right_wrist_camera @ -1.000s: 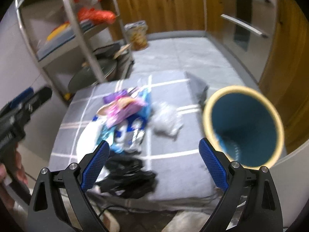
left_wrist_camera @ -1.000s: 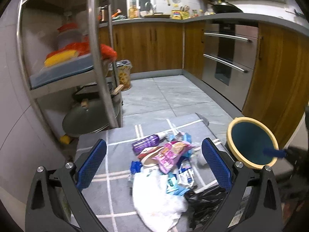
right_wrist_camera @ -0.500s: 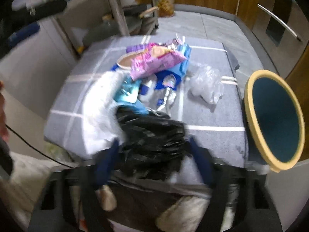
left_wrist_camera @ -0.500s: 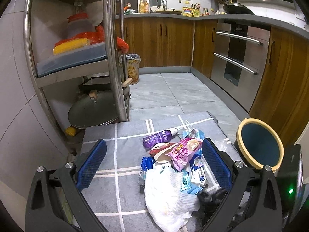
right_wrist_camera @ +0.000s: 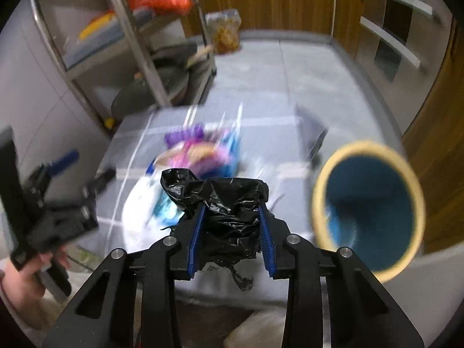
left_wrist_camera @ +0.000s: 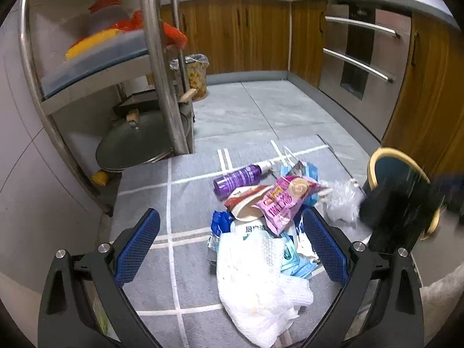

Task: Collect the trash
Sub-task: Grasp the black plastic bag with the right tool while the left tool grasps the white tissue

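While its jaws are closing, the black plastic bag (right_wrist_camera: 229,211) is pinched by the right hand-held gripper (right_wrist_camera: 230,232) beside the bin (right_wrist_camera: 368,203) — for dropping in, apparently; the left hand-held gripper (left_wrist_camera: 232,246) is held open over the litter.

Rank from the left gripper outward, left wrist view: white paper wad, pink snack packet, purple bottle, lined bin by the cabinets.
1. White paper wad, between the jaws.
2. Pink snack packet, just beyond, atop the pile.
3. Purple bottle, behind the pile.
4. Lined bin, far back by the cabinets.

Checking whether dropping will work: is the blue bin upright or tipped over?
Upright: the bin stands beside the mat with its mouth facing up, in both views. The inside looks empty.
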Tool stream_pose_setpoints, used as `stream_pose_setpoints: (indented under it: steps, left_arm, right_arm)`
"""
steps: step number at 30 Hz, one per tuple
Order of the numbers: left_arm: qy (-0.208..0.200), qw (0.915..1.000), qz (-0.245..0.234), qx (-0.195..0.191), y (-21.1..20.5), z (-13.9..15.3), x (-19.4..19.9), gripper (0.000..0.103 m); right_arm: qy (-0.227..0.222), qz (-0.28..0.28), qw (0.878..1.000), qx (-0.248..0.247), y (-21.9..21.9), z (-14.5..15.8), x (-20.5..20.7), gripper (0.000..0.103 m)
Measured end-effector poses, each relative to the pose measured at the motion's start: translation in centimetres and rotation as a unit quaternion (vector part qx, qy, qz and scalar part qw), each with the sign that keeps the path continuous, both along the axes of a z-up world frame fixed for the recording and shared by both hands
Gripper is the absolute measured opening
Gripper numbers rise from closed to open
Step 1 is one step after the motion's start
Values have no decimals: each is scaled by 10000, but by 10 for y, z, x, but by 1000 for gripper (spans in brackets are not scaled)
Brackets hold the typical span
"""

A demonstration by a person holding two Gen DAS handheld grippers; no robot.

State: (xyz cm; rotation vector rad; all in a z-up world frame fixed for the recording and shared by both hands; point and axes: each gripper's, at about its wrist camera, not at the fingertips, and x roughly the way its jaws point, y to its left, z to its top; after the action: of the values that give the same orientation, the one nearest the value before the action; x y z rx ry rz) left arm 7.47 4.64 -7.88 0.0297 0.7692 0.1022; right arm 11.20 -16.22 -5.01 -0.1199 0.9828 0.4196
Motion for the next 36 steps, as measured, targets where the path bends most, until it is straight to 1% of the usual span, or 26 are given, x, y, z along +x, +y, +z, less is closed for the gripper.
stream_pose_setpoints:
  steps: [2,4,5,6,7,8,9,11,12,15,17,18,20,21,23,24,25,26,28,31,34,36]
  left_arm:
    - [119,9998,-108,76,-5,-8,3,97]
    - [262,9994,-184,105,-9,-16,6,97]
    - [317,9992,-202,102,-10,-20,8,97]
    - [424,9988,-226,88,-11,-26,10,97]
    - [506,9984,-239,64,-12,-31,11,97]
    - [578,9980,-252,44,-13,-35,12,97]
    - [678,9973,-266,23,-14,-40,14,97]
    - [856,9959,-287,-7,-15,-50,18,97]
    - [962,9950,-275,38,-17,-56,20,97]
    - [1086,9937,-219,173,-20,-65,23,95]
    - [1202,9926,-165,93,-19,-69,26,83]
    - [1271,9918,-150,0,-19,-72,27,80]
    - [1361,9905,-195,-94,-21,-75,28,62]
    - [1398,9899,-234,-92,-23,-76,28,57]
    - [1442,9891,-270,-85,-26,-77,29,37]
    - [1468,9887,-277,-110,-27,-77,29,32]
    - [1484,9884,-285,-135,-28,-77,30,21]
    - [1491,9883,-296,-131,-29,-76,30,12]
    - [1426,9893,-290,-66,-31,-73,29,9]
    - [1131,9934,-210,-17,-31,-60,25,7]
    - [668,9976,-172,-70,-30,-37,18,5]
    - [369,9990,-171,-204,-29,-19,12,4]
  right_arm:
    - [-318,-55,9995,-74,-11,8,6,36]
    - [-478,-256,9985,-29,-25,4,11,36]
    - [-406,-347,9986,54,-30,0,13,36]
    - [-128,-540,9983,200,-37,-8,20,36]
    - [-4,-645,9974,335,-40,-10,23,36]
    - [35,-694,9964,484,-43,-11,27,36]
    - [-9,-673,9965,497,-44,-9,27,36]
    - [-151,-544,9979,327,-42,-8,27,36]
    - [-117,-524,9981,316,-42,-9,27,36]
    - [-49,-536,9980,330,-44,-11,26,36]
    - [-100,-516,9981,306,-47,-10,24,36]
    - [-124,-518,9981,307,-49,-9,23,36]
    - [-144,-564,9977,333,-53,-8,23,36]
    - [-154,-611,9974,349,-56,-8,24,36]
    - [-172,-698,9967,366,-62,-8,27,36]
    - [-174,-742,9964,373,-64,-8,27,36]
    - [-177,-801,9959,389,-69,-7,29,36]
    - [-184,-841,9955,385,-72,-8,31,36]
    - [-200,-941,9948,330,-78,-8,34,36]
    - [-177,-1117,9931,309,-87,-10,38,36]
    - [-177,-1261,9912,362,-95,-10,40,36]
    - [-188,-1334,9900,427,-99,-8,39,36]
